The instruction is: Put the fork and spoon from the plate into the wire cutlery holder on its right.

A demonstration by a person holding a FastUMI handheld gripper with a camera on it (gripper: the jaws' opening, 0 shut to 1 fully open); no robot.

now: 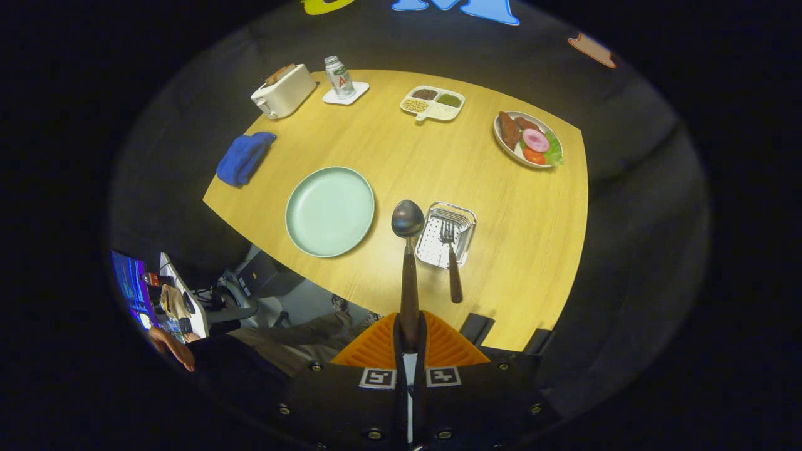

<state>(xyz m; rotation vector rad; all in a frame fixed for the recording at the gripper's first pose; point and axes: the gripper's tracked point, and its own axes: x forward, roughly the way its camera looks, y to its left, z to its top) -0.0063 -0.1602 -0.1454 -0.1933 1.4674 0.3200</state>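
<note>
**Kid:** What is your tool holding?

**Me:** My gripper point(410, 335) is pinching the spoon point(408, 250) by its dark handle. Both fingers press on it, and the bowl end sticks out far ahead of them.

**Kid:** Where does it go?

**Me:** Into the wire cutlery holder point(446, 234), just ahead and a bit to the right of the spoon's tip. The fork point(451, 257) is in there already, with its handle poking out over the rim toward me. The plate point(330, 211) sits ahead to the left.

**Kid:** What could go wrong?

**Me:** I think the spoon could bump the fork's handle and knock it out. Or I let go too early, and the spoon lands on the table point(401, 150) beside the holder. It is long, so it could also tip over the low rim.
</note>
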